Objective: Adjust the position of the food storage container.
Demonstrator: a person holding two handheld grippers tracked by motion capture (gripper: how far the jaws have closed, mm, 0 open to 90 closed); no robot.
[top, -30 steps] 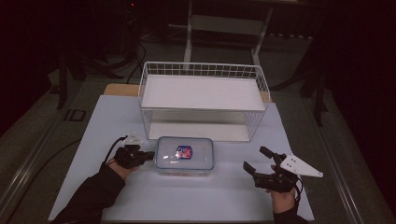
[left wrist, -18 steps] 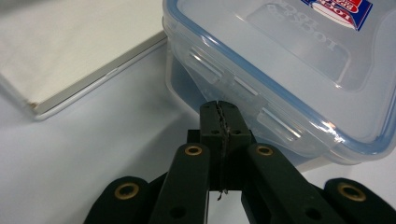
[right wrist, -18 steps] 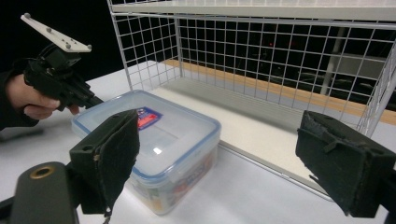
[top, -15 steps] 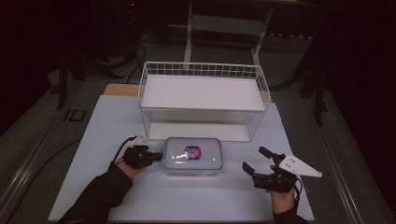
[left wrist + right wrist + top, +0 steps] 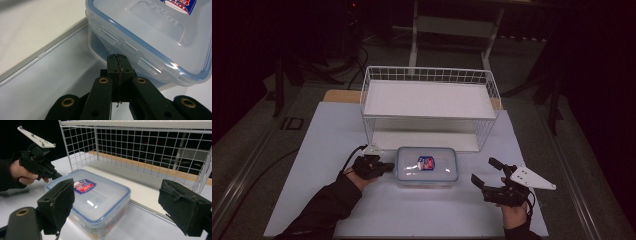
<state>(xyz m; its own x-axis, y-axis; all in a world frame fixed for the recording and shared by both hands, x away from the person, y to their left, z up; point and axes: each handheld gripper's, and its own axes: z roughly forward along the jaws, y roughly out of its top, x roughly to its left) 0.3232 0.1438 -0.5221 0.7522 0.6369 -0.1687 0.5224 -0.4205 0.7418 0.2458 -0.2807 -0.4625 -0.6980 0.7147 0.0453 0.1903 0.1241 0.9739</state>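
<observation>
A clear lidded plastic container (image 5: 427,166) with a blue seal and a red-blue label lies on the white table, in front of the wire rack. My left gripper (image 5: 387,166) is shut, its tips pressed against the latch flap (image 5: 125,45) on the container's (image 5: 155,37) short left side. In the left gripper view the jaws (image 5: 117,58) meet with nothing between them. My right gripper (image 5: 484,170) stands open to the right of the container and apart from it. Its pads (image 5: 60,202) frame the container (image 5: 92,195), with the left gripper (image 5: 58,176) beyond.
A white wire rack (image 5: 427,97) with a solid top shelf stands right behind the container, its mesh wall (image 5: 150,145) close by. The white table (image 5: 337,130) has bare surface to the left and along the front. A cable trails from the left gripper.
The container has slid to the right across the table with my shut left gripper following against its left side. The right gripper has barely moved.
</observation>
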